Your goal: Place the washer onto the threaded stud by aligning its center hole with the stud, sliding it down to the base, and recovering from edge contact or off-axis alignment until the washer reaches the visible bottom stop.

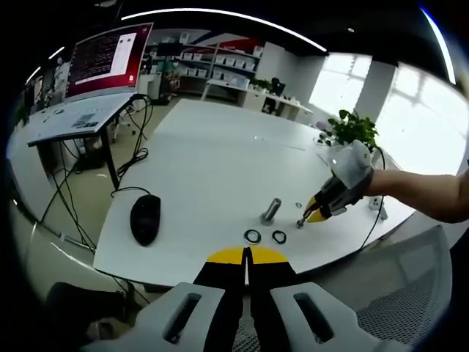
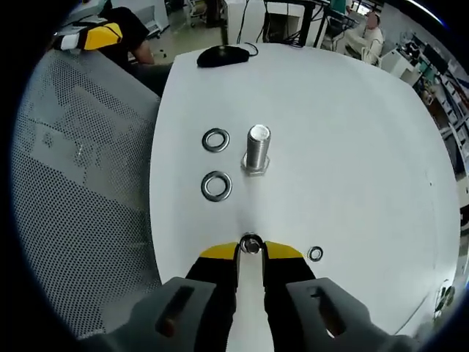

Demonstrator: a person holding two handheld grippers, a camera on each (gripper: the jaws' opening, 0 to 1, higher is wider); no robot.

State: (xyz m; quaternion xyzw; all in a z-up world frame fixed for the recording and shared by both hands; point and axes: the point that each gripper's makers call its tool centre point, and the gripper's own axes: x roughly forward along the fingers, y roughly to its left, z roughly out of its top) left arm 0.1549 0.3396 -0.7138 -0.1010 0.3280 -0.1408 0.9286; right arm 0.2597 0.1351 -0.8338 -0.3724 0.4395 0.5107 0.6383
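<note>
On the white worktop (image 2: 352, 147) the threaded stud (image 2: 256, 150) stands upright on its hex base, unloaded. Just beside it lie two loose washers (image 2: 216, 185), flat and apart from each other; a smaller ring (image 2: 315, 254) lies farther off. Right tool (image 2: 250, 248): jaws nearly together, pinching a washer (image 2: 250, 245) at the yellow tips, low over the worktop and near the stud, not yet on it. Left tool (image 1: 247, 254): jaws pressed together, nothing between them, hanging off the worktop edge. A black mouse (image 1: 145, 218) rests near that edge.
</note>
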